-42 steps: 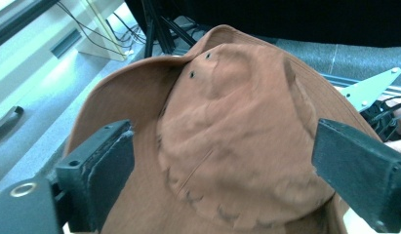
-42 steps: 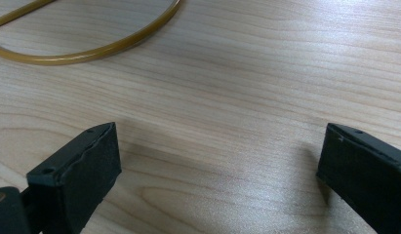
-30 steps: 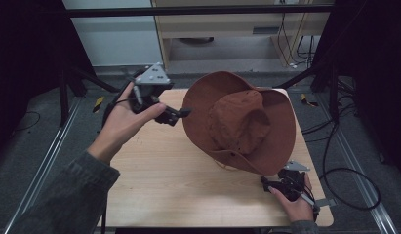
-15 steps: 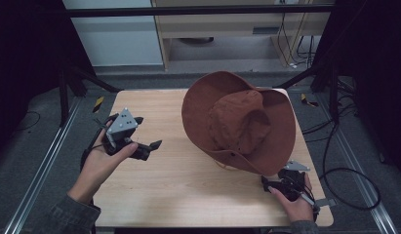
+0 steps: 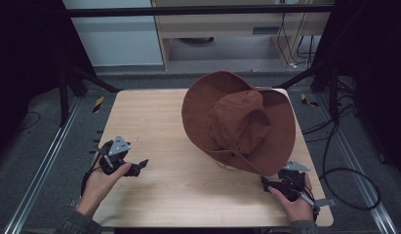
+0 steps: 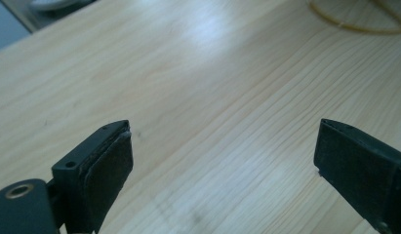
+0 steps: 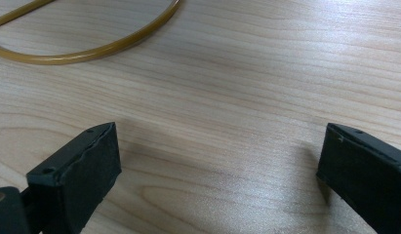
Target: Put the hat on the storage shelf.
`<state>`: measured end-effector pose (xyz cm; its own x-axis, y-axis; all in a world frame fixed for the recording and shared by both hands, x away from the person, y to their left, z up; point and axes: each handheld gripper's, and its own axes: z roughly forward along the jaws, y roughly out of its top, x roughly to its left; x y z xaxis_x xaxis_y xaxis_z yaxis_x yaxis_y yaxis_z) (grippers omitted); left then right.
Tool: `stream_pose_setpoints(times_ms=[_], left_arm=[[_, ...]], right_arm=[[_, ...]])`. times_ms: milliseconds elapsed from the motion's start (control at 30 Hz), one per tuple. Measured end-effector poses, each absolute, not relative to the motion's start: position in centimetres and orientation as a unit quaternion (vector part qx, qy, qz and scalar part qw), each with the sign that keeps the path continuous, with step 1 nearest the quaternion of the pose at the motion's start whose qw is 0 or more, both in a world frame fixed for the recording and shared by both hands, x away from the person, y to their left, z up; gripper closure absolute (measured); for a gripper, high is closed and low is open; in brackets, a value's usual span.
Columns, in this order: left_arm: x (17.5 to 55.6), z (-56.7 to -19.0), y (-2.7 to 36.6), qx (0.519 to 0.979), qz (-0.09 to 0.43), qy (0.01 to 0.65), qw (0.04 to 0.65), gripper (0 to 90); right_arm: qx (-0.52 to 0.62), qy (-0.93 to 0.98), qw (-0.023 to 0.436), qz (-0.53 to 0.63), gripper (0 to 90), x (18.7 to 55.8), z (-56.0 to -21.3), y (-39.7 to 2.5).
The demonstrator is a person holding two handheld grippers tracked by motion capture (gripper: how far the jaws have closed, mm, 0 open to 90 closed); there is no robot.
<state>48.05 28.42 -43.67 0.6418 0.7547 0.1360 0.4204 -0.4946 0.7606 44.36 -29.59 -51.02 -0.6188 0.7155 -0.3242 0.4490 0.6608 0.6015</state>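
A pale wood-grain bench [image 5: 188,195] carries a brown wide-brimmed hat [image 5: 239,122], tilted with its crown facing the near edge and its brim touching the boards. The hat sits ahead of and just beside the right tool [image 5: 281,185], and well apart from the left tool [image 5: 139,166], off to that tool's right.

The left tool is released, its 2 black jaws spread wide over bare wood in the left gripper view, with a thin yellowish cord [image 6: 364,24] lying curved on the boards far ahead. The right tool is likewise released, jaws wide apart and low over the bench; ahead of it the same cord [image 7: 90,48] loops across the grain.

Around the bench lie grey floor [image 5: 37,146], dark frame rails and loose cables [image 5: 349,170]; a light cabinet [image 5: 217,29] stands beyond the far edge.
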Motion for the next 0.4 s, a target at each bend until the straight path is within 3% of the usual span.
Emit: stream_pose_setpoints(times_ms=[400], left_arm=[[46.7,-48.1,32.0,0.824,0.212,0.401,0.340,6.5]], right_arm=[[0.335,0.868,0.280,0.238,2.1,44.4,-51.0,-29.6]])
